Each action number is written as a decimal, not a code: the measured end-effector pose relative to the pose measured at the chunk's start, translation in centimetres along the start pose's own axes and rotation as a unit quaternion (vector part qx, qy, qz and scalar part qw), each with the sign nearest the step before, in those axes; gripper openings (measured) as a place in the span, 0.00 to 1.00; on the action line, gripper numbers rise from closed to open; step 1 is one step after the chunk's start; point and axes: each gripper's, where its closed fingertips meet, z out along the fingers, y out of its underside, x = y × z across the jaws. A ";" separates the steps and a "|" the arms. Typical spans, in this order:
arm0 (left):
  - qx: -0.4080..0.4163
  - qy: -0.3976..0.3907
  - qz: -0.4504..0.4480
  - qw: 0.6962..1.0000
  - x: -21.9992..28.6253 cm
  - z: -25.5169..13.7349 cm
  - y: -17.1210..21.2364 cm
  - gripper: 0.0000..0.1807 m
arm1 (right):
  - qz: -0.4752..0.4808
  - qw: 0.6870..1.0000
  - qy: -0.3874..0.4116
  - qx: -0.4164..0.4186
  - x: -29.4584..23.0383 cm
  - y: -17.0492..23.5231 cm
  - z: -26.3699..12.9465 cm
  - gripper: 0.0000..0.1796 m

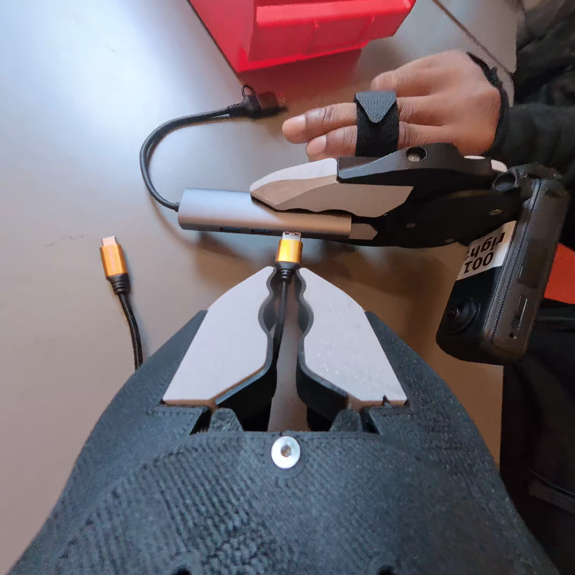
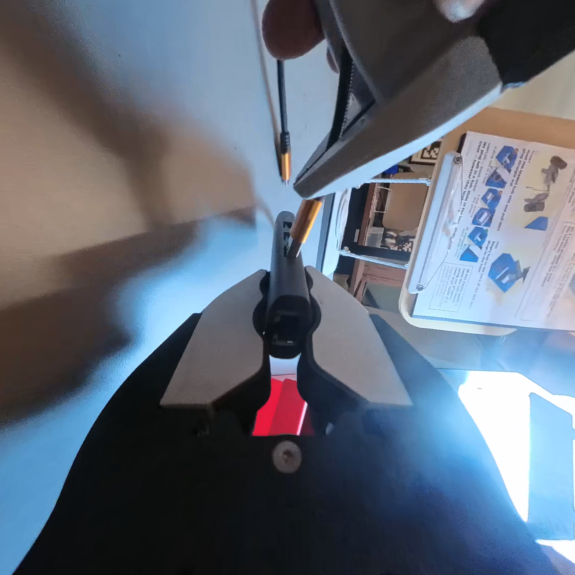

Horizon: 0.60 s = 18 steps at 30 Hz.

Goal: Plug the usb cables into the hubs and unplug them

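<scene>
Above the brown table (image 1: 77, 155), in the left wrist view, the left gripper (image 1: 284, 273) is clenched on the black braided cable just behind an orange-sleeved USB plug (image 1: 289, 249), so the plug juts forward past the fingertips with its metal tip at the third port of the grey hub (image 1: 249, 214); whether it is partly in or only touching cannot be told. Holding this close to the plug probably keeps it stiff enough to push. The right gripper (image 1: 314, 199) clamps the hub's far end and holds it lifted off the table, ports facing the plug, likely to brace against the push. A second orange plug (image 1: 112, 259) lies loose on the table to the left, and a red bin (image 1: 305, 34) sits beyond. In the right wrist view, the right gripper (image 2: 286, 280) grasps the hub (image 2: 284, 264) end-on, and the plug (image 2: 306, 222) meets its side at a slant, with the left gripper (image 2: 311, 189) just behind it.
</scene>
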 end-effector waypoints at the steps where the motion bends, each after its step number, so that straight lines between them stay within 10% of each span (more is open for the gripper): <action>1: -0.003 -0.007 0.006 1.000 0.0 0.0 0.1 0.05 | 0.001 1.000 0.001 0.004 0.0 0.0 0.0 0.09; 18: 0.014 -0.020 0.016 1.000 0.4 0.3 -0.7 0.05 | 0.064 0.997 -0.004 0.033 0.2 0.4 0.0 0.09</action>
